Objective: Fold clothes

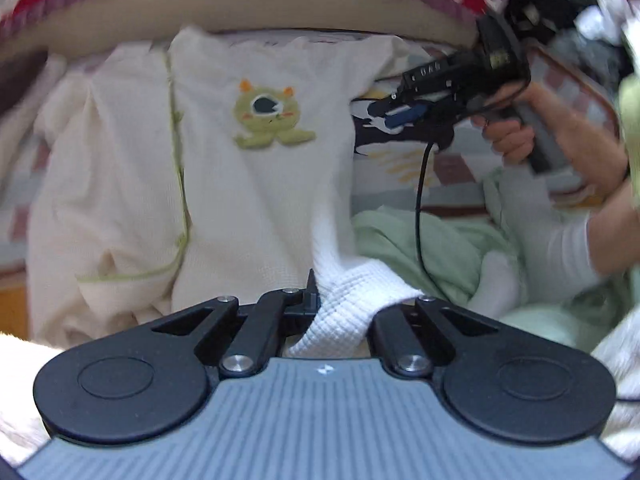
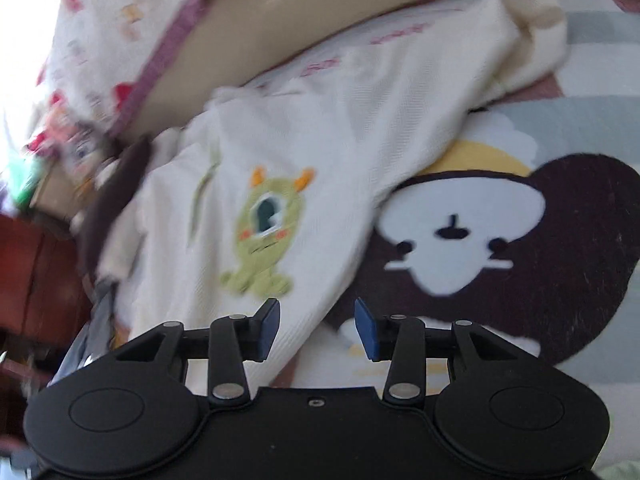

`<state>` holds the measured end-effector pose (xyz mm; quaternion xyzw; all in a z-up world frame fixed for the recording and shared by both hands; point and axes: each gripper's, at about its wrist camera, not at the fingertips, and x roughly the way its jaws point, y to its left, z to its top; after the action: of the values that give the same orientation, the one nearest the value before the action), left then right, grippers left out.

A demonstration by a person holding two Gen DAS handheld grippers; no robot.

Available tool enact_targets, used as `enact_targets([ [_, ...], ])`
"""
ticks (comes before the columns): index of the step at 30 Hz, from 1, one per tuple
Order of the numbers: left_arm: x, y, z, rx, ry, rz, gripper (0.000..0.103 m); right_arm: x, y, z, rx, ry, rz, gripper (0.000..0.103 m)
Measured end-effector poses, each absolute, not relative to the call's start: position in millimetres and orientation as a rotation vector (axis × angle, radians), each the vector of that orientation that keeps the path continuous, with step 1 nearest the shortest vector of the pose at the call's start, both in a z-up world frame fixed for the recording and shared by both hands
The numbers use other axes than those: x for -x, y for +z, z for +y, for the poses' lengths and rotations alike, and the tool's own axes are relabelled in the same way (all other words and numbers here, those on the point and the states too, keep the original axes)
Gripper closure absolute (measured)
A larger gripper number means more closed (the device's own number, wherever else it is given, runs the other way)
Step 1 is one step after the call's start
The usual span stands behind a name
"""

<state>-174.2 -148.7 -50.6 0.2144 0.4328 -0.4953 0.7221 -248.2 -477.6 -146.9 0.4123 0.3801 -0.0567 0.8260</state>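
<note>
A cream waffle-knit child's garment [image 1: 256, 184] with a green one-eyed monster patch [image 1: 269, 118] lies spread on the bed. My left gripper [image 1: 344, 304] is shut on a bunched white fold of that garment close to the camera. In the left wrist view my right gripper [image 1: 386, 114] hovers beside the garment's right edge, held in a hand, its blue pads apart. The right wrist view shows the garment [image 2: 320, 128] and its patch [image 2: 266, 232] ahead, with my right gripper [image 2: 316, 326] open just above the cloth's lower edge, nothing between the fingers.
A bedspread [image 2: 500, 232] with a dark cartoon face lies under the garment. A pale green cloth [image 1: 432, 248] is heaped at the right. A beige pillow [image 1: 240, 4] and a red-patterned quilt [image 2: 112, 40] lie beyond. Piled clothes [image 1: 592, 12] sit at the far right.
</note>
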Motion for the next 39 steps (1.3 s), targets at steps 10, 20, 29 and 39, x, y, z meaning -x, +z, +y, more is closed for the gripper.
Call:
enact_targets([
  [10, 184.2, 12.1, -152.1, -0.365, -1.389, 0.9, 0.058, 272.1, -132.1, -519.9, -0.704, -0.334, 0.835, 0.056],
  [20, 95.4, -37.0, -313.5, -0.403, -1.265, 0.746, 0.022, 259.2, -145.5, -579.0, -0.63, -0.623, 0.752, 0.048],
  [29, 119.3, -135.2, -459.5, -0.707, -1.22, 0.628, 0.034, 236.6, -179.2, -622.5, -0.723, -0.697, 0.588, 0.048],
  [39, 83.7, -174.3, -496.6, -0.674, -1.111, 0.797, 0.09, 192.6, -195.2, -596.8, -0.336, -0.665, 0.607, 0.085],
])
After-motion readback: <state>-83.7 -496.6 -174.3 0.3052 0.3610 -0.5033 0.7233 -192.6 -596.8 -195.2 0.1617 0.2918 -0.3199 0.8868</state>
